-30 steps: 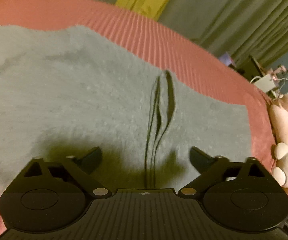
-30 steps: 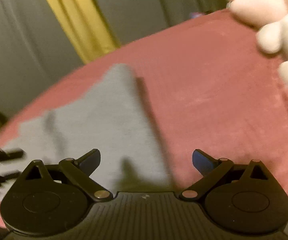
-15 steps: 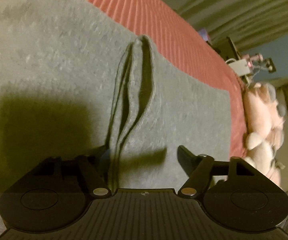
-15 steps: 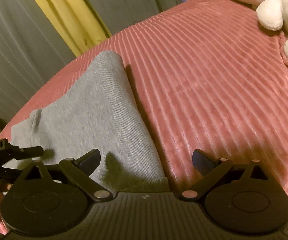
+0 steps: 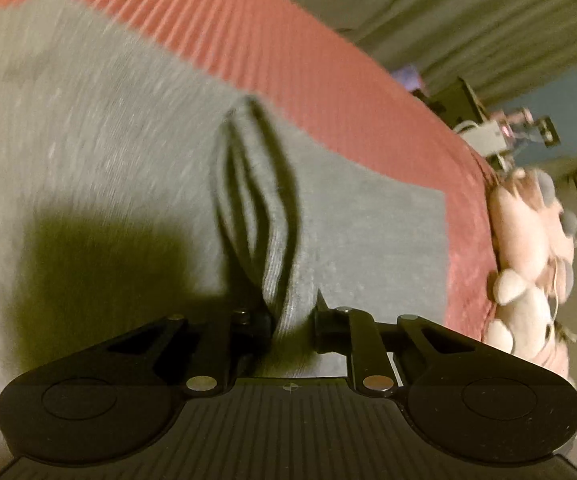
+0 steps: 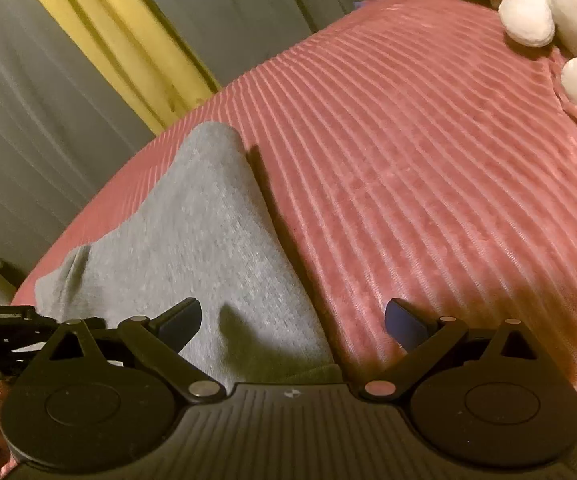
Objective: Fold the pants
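Grey pants [image 5: 100, 152] lie spread on a pink ribbed bedspread [image 5: 328, 92]. A raised fold of the grey cloth [image 5: 276, 240] runs up the middle of the left wrist view. My left gripper [image 5: 291, 318] is shut on the near end of that fold. In the right wrist view the pants [image 6: 208, 232] lie at the left, their right edge running down toward me. My right gripper [image 6: 292, 322] is open and empty, low over the pants' edge, one finger above the cloth and one above the bedspread [image 6: 428, 184].
Pink and white plush toys sit at the bed's right edge [image 5: 528, 264] and show at the top right in the right wrist view [image 6: 548, 12]. Grey curtains [image 6: 48, 92] with a yellow strip [image 6: 112, 40] hang behind the bed. A cluttered stand [image 5: 500, 136] is beyond.
My left gripper moved down to the cloth and closed on the raised fold. My right gripper steadied low over the pants' right edge and stayed open.
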Demonstrator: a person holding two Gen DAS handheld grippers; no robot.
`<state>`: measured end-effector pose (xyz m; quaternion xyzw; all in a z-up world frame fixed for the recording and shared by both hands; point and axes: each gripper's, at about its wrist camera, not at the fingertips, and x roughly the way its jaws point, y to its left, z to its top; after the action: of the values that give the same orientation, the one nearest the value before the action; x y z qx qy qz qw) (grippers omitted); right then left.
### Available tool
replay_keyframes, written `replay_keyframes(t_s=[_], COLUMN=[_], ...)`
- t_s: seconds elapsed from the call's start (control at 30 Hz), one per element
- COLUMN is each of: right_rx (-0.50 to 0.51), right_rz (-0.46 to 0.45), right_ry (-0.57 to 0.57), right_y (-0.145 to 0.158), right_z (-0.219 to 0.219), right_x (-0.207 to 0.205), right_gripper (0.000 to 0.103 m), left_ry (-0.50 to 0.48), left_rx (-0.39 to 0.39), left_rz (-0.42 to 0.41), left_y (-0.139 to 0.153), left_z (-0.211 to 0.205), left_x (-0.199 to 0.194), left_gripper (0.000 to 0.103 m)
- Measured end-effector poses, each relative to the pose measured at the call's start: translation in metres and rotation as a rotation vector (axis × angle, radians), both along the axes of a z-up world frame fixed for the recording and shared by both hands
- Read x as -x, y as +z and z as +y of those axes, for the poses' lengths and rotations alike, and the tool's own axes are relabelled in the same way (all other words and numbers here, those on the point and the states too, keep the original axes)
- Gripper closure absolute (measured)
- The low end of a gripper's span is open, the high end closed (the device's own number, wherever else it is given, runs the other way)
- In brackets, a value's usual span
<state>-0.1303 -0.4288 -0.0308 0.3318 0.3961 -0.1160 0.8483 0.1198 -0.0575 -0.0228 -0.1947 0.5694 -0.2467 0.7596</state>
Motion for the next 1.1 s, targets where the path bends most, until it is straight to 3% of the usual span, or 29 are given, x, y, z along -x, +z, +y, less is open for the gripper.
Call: replay_keyframes(t_s=[0.23, 0.37, 0.5, 0.6, 0.67, 0.8, 0.97, 1.1], right_rx=[-0.031, 0.007, 0.027, 0.031, 0.039, 0.067, 0.111, 0.202], right_rz=[-0.016, -0.006, 0.002, 0.004, 0.005, 0.008, -0.031, -0.029], right_ry=[-0.041, -0.018, -0.007, -0.010, -0.011, -0.009, 0.039, 0.121], right_y=[-0.001, 0.000, -0.001, 0.000, 0.000, 0.002, 0.009, 0.014], right_z=[-0.005, 0.003, 0.007, 0.007, 0.007, 0.012, 0.023, 0.043], right_x=[0.005, 0.003, 0.001, 0.002, 0.002, -0.001, -0.001, -0.003], right_gripper=[0.004, 0.004, 0.004, 0.004, 0.004, 0.004, 0.004, 0.004], left_ry=[0.039, 0.114, 0.209, 0.234, 0.228, 0.137, 0.062, 0.052], left_rx=[-0.046, -0.071, -0.164, -0.045, -0.031, -0.105, -0.063, -0.149], left_rz=[-0.038, 0.012, 0.042, 0.074, 0.068, 0.006, 0.025, -0.040], left_y=[0.035, 0.024, 0.002, -0.003, -0.002, 0.003, -0.011, -0.010], left_z=[0.028, 0.055, 0.075, 0.093, 0.099, 0.097, 0.084, 0.072], left_x=[-0.018, -0.028, -0.024, -0.012, -0.002, 0.022, 0.038, 0.042], left_gripper=[0.084, 0.083, 0.064, 0.054, 0.050, 0.043, 0.047, 0.074])
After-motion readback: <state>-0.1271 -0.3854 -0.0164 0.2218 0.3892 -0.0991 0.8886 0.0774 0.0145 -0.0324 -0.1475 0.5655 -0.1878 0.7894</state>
